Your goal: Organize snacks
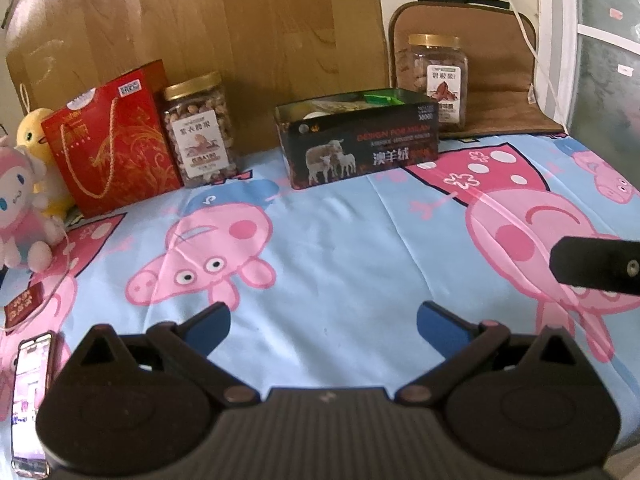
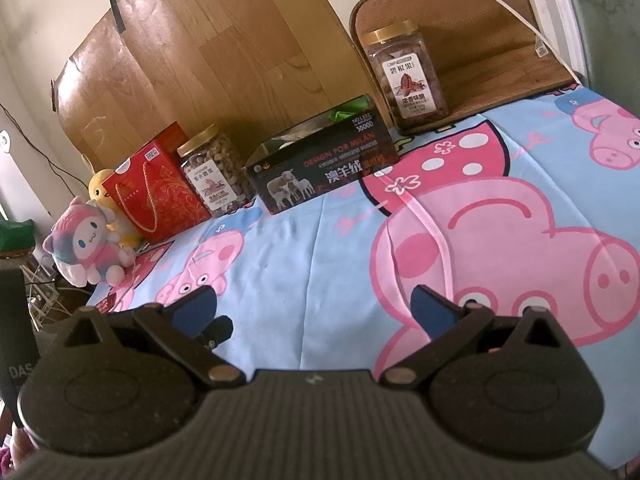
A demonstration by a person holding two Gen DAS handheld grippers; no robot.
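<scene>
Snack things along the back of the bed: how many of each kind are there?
Clear jars with gold lids: 2, the jar beside the red bag and the jar on the brown cushion
Red gift bag: 1
Open black box with sheep picture: 1
Total: 4

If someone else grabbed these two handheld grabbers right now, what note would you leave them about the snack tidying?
Left gripper: open, holding nothing, over the bedsheet.
Right gripper: open, holding nothing.
Things: the open black box at the back already holds some items. One nut jar stands beside the red bag, left of the box; the other jar stands on the brown mat, behind the box's right end.
Done: no jar in the box yet.
Left: probably both jars still need placing.
</scene>
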